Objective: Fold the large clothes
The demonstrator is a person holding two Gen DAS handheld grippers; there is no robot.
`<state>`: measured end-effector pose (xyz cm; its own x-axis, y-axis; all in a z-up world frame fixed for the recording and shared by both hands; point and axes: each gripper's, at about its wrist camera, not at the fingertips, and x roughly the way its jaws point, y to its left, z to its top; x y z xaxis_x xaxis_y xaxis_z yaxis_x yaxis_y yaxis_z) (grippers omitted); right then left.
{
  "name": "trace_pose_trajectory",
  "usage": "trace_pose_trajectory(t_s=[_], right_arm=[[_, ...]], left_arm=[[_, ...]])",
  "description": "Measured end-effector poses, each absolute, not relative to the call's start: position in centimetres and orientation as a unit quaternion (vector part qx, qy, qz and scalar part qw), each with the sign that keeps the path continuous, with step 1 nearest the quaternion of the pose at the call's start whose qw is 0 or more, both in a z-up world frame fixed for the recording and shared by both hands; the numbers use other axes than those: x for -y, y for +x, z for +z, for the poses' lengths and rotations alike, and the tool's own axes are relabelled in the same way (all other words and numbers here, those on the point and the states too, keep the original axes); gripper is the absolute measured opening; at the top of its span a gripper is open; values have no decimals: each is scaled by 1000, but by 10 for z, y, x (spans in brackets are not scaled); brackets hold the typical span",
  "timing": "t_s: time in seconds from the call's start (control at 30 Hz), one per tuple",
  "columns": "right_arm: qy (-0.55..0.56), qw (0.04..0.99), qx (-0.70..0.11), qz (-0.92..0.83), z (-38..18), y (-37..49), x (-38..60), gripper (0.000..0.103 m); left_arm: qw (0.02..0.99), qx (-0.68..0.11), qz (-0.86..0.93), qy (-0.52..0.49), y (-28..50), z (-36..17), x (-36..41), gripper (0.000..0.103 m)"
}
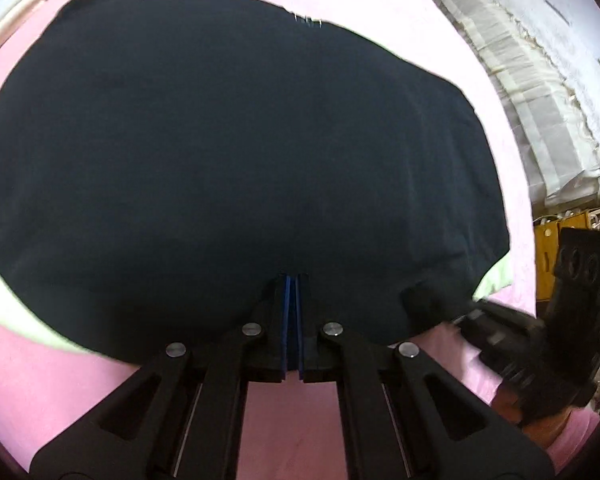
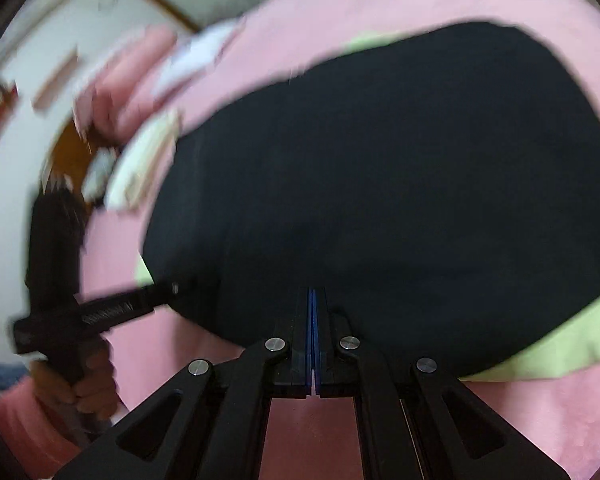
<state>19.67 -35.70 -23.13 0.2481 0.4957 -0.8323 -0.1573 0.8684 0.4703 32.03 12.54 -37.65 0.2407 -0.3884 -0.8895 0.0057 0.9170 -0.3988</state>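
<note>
While both claws clamp its near hem, the dark garment [image 1: 236,152] spreads widthwise across the pink sheet [image 1: 292,420]

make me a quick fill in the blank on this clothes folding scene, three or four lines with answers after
1. The dark garment lies spread on a ____ sheet.
2. The cloth peeking out from under the garment's edges is light ____.
3. The left gripper has its jaws ____ at the garment's near edge.
4. In the left wrist view, the right gripper shows on the ____ side of the picture.

Missing words: pink; green; shut; right
</note>
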Motion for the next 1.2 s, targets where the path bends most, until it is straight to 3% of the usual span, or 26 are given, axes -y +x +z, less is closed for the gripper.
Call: trace_pose_trajectory(t_s=[0.17, 0.4, 0.77, 1.03, 1.2], right_arm=[[189, 763, -576, 223, -262, 200, 342, 0], [244, 783, -533, 208, -257, 256, 351, 0], [191, 797, -529, 219, -256, 337, 342, 0], [196, 801, -521, 221, -257, 334, 355, 0], [183, 828, -508, 150, -242, 325, 417, 0]], left_arm=[[770, -597, -135, -181, 326, -380, -119, 1], [797, -563, -125, -177, 380, -385, -121, 1], [819, -520, -45, -239, 485, -400, -114, 1], [846, -496, 10, -197, 491, -388, -139, 1], [842, -490, 13, -225, 494, -386, -180, 1]])
